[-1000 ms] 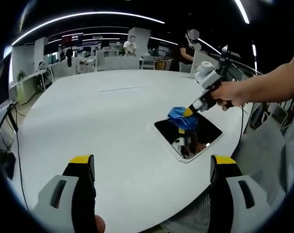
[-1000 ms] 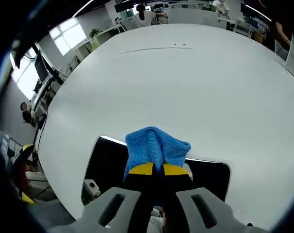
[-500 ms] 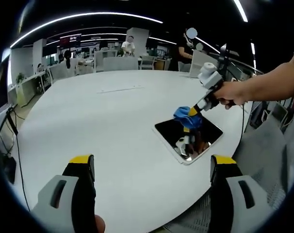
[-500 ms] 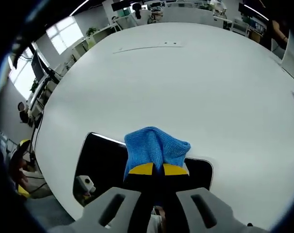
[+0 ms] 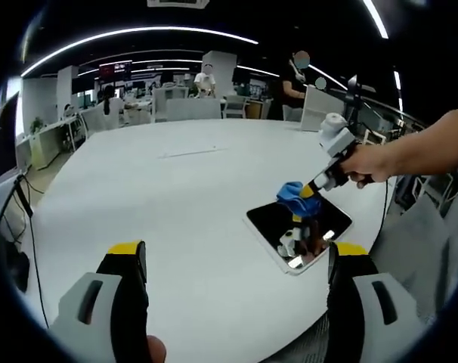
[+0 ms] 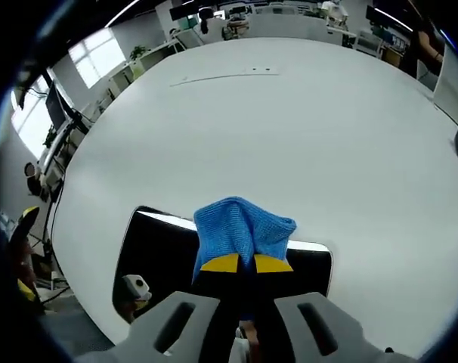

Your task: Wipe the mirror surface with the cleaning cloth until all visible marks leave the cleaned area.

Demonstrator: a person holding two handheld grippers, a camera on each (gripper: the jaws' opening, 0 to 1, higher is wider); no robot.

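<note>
Mirror [image 5: 298, 231] lies flat near the right-hand edge of the big white table [image 5: 153, 197] in the left gripper view, a dark rectangular pane with a pale rim, and the ceiling lights glint off its near corner. The right gripper [image 5: 308, 189], held in a person's hand [image 5: 363, 162], reaches down to it from the right with the blue cleaning cloth [image 5: 292, 195] bunched at its tip, pressed on the far part of the glass. The left gripper [image 5: 236, 253] hangs well apart from the mirror, above bare tabletop, its jaws spread wide and holding nothing.

In the right gripper view the right gripper [image 6: 239, 264] has its yellow-tipped jaws pinched narrow on the cleaning cloth [image 6: 242, 228], which bulges forward over the far edge of the mirror [image 6: 157, 253]. The dark glass stretches to both sides of the jaws and reflects a gripper at the lower left. Whether marks remain on it is too fine to tell.

The wiping step looks to be in hand, with the cloth at the far edge. The next move likely calls for drawing the cloth back across the glass under steady downward pressure, flat enough not to push the unheld mirror toward the table edge.
</note>
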